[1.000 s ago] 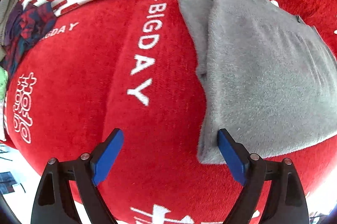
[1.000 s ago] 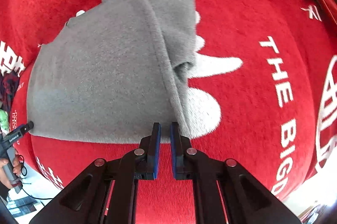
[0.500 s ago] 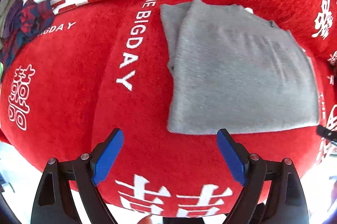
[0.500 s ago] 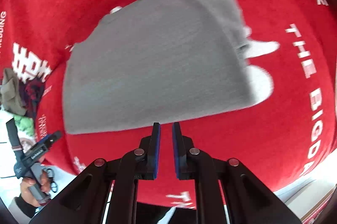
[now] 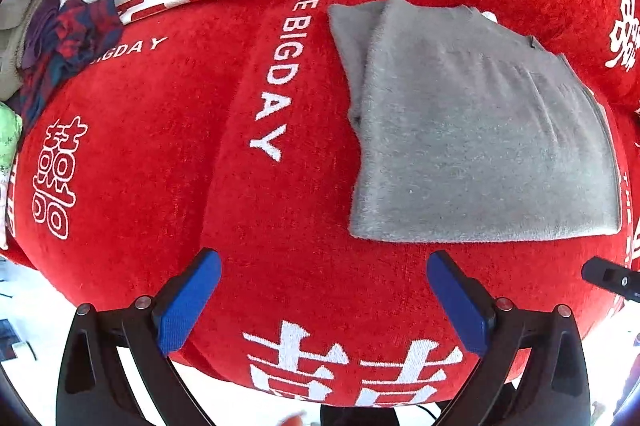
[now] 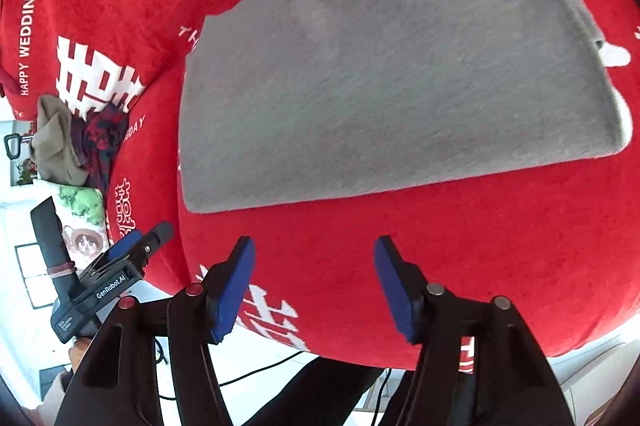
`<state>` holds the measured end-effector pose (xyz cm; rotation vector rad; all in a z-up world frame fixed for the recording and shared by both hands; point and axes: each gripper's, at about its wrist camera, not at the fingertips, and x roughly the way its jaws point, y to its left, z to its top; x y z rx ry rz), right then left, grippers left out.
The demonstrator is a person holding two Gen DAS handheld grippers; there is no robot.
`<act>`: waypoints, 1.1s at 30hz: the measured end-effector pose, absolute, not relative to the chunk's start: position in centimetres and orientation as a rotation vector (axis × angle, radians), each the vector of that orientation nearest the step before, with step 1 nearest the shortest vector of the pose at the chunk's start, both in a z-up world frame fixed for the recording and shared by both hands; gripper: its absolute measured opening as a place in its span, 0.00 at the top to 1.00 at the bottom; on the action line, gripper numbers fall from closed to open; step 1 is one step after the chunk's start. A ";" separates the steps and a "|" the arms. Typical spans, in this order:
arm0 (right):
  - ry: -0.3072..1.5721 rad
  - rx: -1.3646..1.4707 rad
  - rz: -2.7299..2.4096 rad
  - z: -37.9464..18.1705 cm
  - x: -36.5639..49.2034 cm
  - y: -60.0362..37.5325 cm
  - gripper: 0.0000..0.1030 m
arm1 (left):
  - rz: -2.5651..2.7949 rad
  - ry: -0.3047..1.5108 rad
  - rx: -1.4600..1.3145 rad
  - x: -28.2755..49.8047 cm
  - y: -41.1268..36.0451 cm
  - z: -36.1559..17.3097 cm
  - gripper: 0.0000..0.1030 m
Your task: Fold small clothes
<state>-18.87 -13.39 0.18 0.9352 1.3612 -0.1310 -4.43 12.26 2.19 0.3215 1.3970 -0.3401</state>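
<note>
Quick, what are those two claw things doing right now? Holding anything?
Left gripper: open wide, holding nothing.
Right gripper: open, jaws have just been opening, nothing between them; the grey garment lies free.

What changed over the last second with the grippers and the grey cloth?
The right gripper drew back from the folded fuzzy grey garment and its jaws have just been opening, nothing between them. The left gripper lifted off the garment's edge, open. Garment stays folded on the red printed blanket.
</note>
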 end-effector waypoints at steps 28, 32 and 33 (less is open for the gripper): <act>1.388 1.089 -0.129 -2.6 -18.2 -10.6 0.36 | -0.371 1.506 0.272 -3.3 13.0 0.2 0.00; 1.387 1.103 -0.137 -2.9 -18.1 -10.5 0.36 | -0.372 1.527 0.266 -2.8 13.0 -0.2 0.00; 1.386 1.108 -0.138 -3.0 -18.0 -10.5 0.36 | -0.372 1.533 0.267 -2.6 13.1 -0.3 0.00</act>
